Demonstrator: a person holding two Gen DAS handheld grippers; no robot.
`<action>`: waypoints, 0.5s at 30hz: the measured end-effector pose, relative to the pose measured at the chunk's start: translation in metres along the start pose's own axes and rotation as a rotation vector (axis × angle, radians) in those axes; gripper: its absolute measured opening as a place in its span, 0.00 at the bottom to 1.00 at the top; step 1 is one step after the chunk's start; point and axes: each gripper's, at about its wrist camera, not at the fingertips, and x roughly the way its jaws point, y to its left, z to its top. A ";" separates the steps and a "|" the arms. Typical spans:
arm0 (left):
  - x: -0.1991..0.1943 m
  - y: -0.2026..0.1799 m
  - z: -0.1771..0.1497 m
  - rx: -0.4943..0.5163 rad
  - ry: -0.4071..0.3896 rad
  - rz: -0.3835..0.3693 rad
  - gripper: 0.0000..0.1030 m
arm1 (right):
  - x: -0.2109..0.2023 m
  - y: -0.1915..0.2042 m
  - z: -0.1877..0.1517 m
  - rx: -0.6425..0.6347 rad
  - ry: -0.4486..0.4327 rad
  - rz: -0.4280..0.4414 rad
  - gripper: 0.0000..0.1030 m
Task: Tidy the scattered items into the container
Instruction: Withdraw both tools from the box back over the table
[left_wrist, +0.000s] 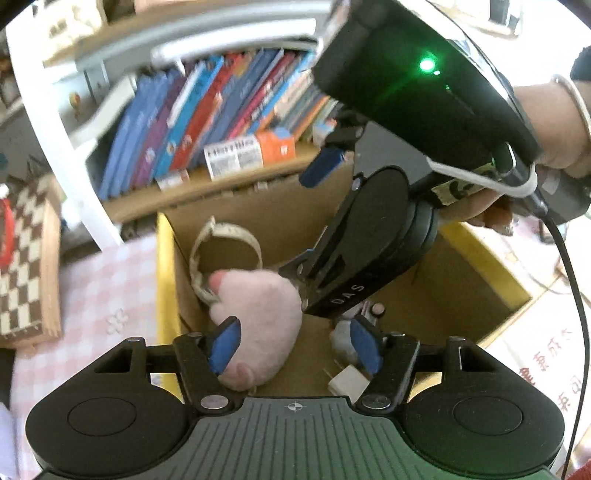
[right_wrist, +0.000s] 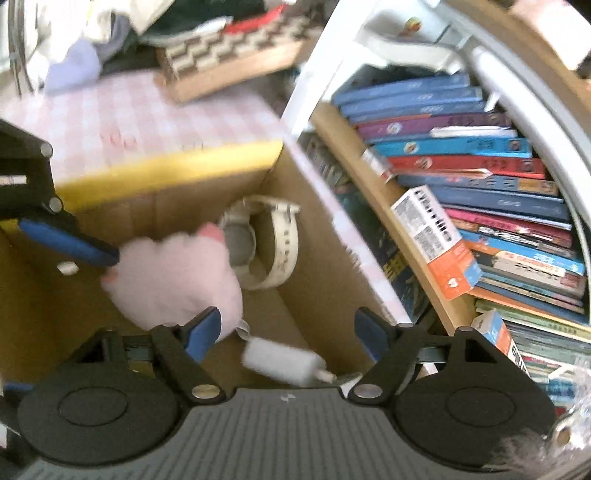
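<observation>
inside the cardboard box (left_wrist: 480, 280) lies the pink plush paw (left_wrist: 258, 314), soft and light; pinch its plump middle. both the left gripper (left_wrist: 295, 345) and right gripper (right_wrist: 286, 334) gape, holding nothing.

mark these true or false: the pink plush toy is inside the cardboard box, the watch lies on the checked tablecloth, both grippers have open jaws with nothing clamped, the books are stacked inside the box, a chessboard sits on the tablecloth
1. The pink plush toy is inside the cardboard box. True.
2. The watch lies on the checked tablecloth. False: it lies in the box, beside the plush toy.
3. The left gripper and right gripper have open jaws with nothing clamped. True.
4. The books are stacked inside the box. False: they stand on a shelf behind it.
5. A chessboard sits on the tablecloth. True.
</observation>
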 end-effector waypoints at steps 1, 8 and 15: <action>-0.007 -0.001 -0.001 0.006 -0.020 0.008 0.66 | -0.008 0.001 0.000 0.012 -0.015 -0.006 0.76; -0.060 0.001 -0.023 0.023 -0.137 0.032 0.71 | -0.068 0.014 0.001 0.088 -0.108 -0.072 0.77; -0.097 0.013 -0.053 -0.033 -0.191 0.022 0.72 | -0.123 0.042 -0.004 0.186 -0.162 -0.126 0.79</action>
